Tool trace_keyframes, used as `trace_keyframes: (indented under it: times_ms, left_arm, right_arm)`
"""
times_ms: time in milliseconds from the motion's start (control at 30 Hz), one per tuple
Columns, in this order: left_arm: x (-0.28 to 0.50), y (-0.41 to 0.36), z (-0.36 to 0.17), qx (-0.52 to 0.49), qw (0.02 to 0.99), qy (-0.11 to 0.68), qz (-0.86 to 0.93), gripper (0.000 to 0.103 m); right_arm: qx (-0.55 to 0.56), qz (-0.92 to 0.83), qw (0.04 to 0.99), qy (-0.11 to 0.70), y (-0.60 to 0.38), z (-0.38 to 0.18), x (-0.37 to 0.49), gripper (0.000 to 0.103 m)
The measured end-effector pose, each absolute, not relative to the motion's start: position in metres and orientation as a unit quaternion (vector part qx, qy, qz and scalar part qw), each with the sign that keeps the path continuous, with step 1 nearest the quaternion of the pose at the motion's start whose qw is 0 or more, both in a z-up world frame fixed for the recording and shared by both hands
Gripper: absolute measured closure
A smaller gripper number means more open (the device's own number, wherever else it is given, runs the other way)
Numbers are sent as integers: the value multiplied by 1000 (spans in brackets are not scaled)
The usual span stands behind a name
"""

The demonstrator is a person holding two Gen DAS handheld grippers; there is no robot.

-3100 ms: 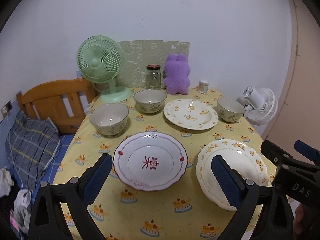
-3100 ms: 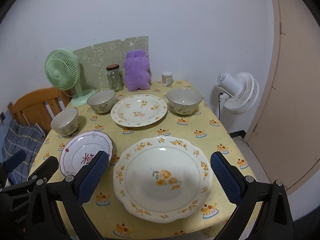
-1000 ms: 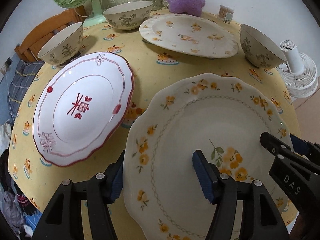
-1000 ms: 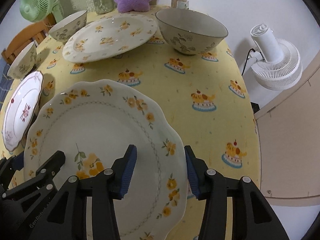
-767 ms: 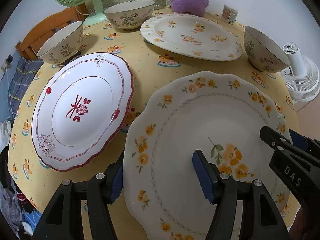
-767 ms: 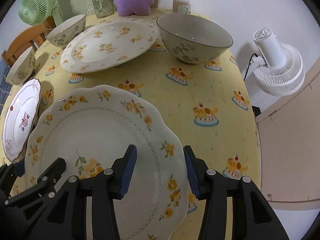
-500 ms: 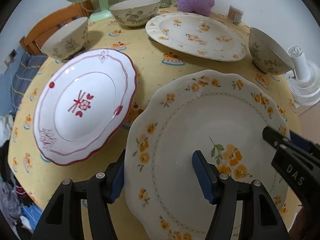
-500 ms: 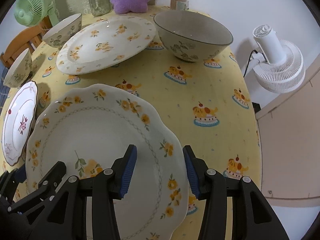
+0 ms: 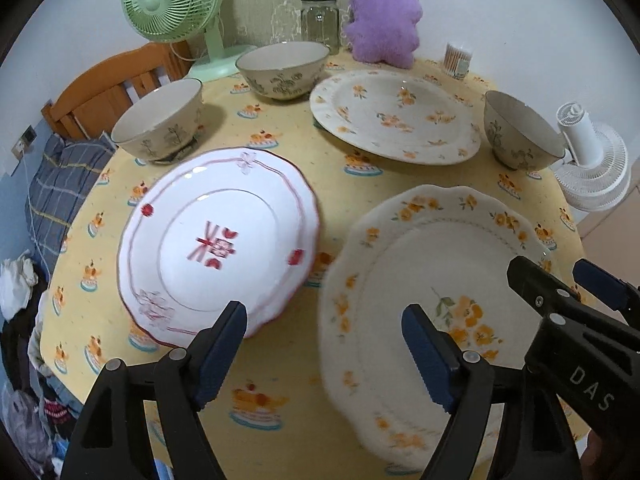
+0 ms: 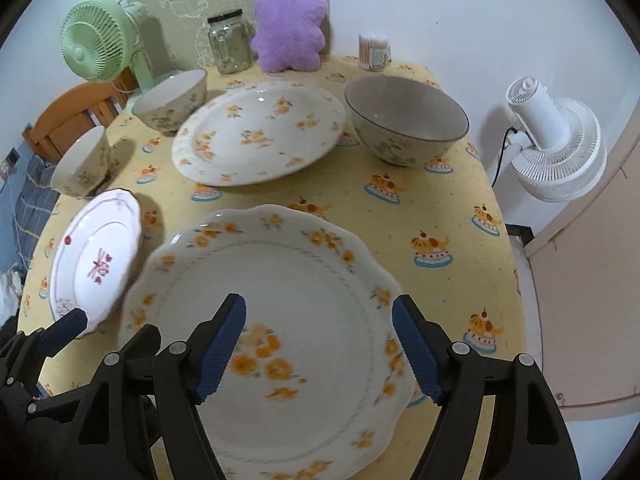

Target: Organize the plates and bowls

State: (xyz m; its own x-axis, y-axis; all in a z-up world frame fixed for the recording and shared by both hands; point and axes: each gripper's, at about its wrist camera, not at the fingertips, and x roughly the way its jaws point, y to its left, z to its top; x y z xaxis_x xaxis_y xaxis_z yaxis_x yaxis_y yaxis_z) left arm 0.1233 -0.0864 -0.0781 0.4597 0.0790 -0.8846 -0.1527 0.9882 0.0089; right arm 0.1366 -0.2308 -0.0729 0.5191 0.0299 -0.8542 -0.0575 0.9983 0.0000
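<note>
A large scalloped plate with orange flowers [image 10: 280, 320] [image 9: 440, 280] lies on the yellow tablecloth at the front. My right gripper [image 10: 318, 344] is open above its near part, touching nothing. My left gripper [image 9: 324, 348] is open, between the scalloped plate and a white plate with red trim [image 9: 216, 240] [image 10: 96, 260]. A second flowered plate [image 9: 394, 116] [image 10: 260, 132] lies further back. Three bowls stand around it: one left [image 9: 160, 124], one at the back [image 9: 282, 68], one right [image 9: 520, 136] [image 10: 406, 120].
A green fan [image 9: 172, 0], a glass jar [image 9: 320, 20], a purple plush toy [image 9: 384, 24] and a cotton-swab pot [image 9: 458, 60] line the back edge. A white fan [image 10: 556, 144] stands off the table's right side. A wooden bed frame [image 9: 108, 92] is to the left.
Both grippers opened wider and pulled up and back from the scalloped plate's rim. The plate now lies free on the cloth, and more of the table shows.
</note>
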Motion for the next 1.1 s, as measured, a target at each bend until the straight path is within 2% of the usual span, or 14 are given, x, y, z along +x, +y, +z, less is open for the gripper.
trace_keyframes:
  times_ms: [567, 1100]
  left_arm:
    - [112, 42, -63, -17, 868, 497, 6, 22]
    - [157, 87, -82, -21, 865, 501, -3, 22]
  right_arm:
    - [-2, -32, 890, 455, -88, -46, 102, 25]
    - [23, -61, 882, 466, -39, -65, 144, 25]
